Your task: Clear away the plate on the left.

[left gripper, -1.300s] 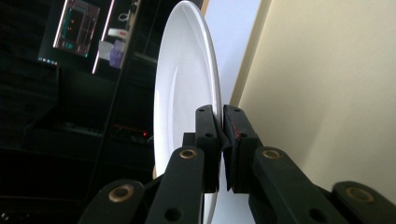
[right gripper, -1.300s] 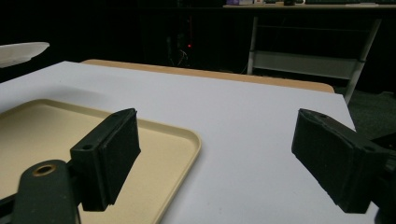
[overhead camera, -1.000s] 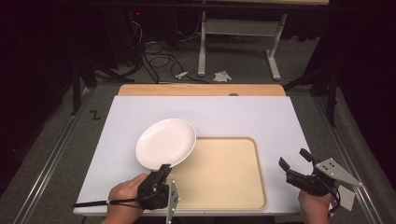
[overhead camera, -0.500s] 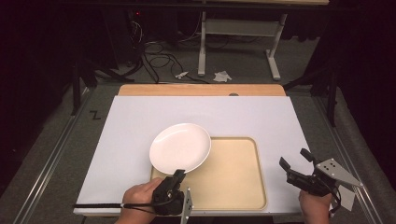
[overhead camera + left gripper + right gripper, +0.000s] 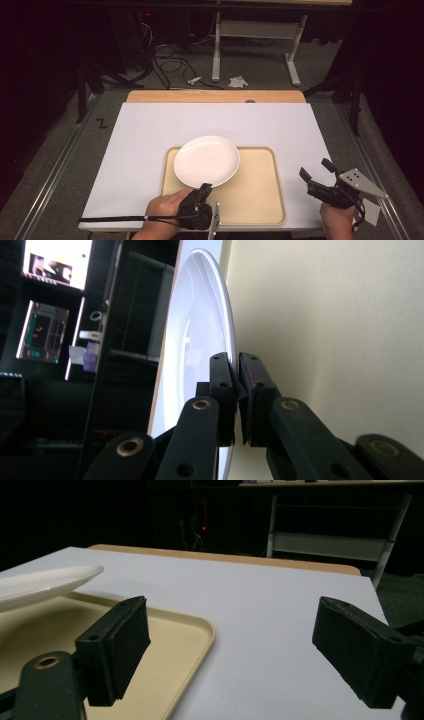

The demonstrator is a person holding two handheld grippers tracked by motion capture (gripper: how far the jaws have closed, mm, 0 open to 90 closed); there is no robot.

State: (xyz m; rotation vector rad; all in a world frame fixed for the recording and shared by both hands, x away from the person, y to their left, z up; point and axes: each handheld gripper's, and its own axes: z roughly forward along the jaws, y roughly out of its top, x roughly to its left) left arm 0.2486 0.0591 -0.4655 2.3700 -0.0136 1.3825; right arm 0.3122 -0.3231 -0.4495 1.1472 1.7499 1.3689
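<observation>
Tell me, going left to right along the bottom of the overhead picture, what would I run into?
left gripper pinching the white plate → beige tray → bare white table → right gripper, jaws wide open.

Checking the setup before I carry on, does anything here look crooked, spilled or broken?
Nothing spilled or broken. The white plate is pinched at its near rim by the left gripper and overhangs the beige tray's far-left corner, seemingly above it. The right gripper is open.
</observation>
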